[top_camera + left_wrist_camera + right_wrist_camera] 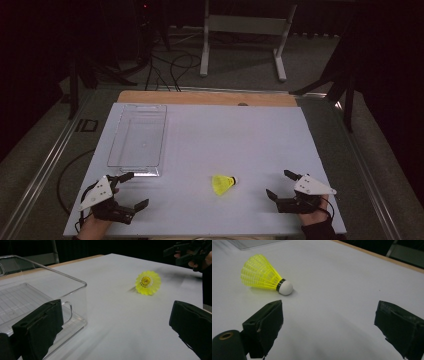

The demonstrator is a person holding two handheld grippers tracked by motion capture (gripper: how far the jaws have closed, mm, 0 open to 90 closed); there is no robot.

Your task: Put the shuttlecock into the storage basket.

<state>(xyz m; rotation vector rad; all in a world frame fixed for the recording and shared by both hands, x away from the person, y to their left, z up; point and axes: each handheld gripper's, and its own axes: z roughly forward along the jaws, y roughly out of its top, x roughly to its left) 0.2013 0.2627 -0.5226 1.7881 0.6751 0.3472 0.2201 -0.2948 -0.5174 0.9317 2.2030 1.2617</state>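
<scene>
On the left I hold my left gripper [134,189] with its jaws spread wide and nothing between them, just beside the near end of the clear plastic tray [116,145]. The yellow shuttlecock [223,184] lies on its side on the white table [240,135], between my two grippers. My right gripper [280,184] sits near it, jaws likewise spread and empty.

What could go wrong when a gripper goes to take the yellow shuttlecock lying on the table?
The shuttlecock lies on its side on the smooth white table, so a nudge from one jaw may roll it away. Its thin plastic skirt could be crushed if the open right gripper closes there instead of near the white cork. The clear tray sits just ahead of the open left gripper, which might bump it.
</scene>
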